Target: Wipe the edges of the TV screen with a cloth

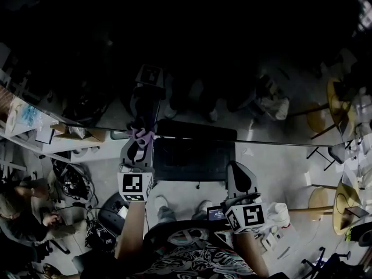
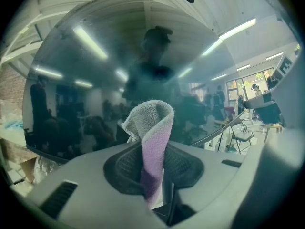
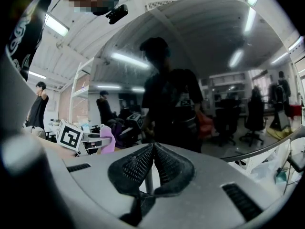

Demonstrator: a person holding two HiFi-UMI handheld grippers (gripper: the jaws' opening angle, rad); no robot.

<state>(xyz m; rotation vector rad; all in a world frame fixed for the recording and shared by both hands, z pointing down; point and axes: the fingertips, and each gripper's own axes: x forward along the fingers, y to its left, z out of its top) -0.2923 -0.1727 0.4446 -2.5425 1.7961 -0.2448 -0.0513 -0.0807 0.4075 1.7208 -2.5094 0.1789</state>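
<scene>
The TV screen (image 1: pixel 192 51) is a dark, mirror-like pane filling the upper head view; its lower edge runs across just above my grippers. My left gripper (image 1: pixel 139 147) is shut on a purple and grey cloth (image 1: pixel 141 136), which sits right at that edge. In the left gripper view the cloth (image 2: pixel 152 137) stands folded up out of the jaws in front of the TV screen (image 2: pixel 95 80). My right gripper (image 1: pixel 237 173) hangs lower and to the right, off the screen. Its jaws (image 3: pixel 152 149) are shut with nothing between them. The same view shows the left gripper's marker cube (image 3: pixel 70 135) and cloth (image 3: pixel 107 144).
A dark boxy stand (image 1: pixel 195 158) sits below the screen between my grippers. Cables (image 1: pixel 72 182) and a cardboard box (image 1: pixel 75 133) lie at the left, near a seated person (image 1: pixel 17 214). Round yellow tables (image 1: pixel 344 202) and stools stand at the right.
</scene>
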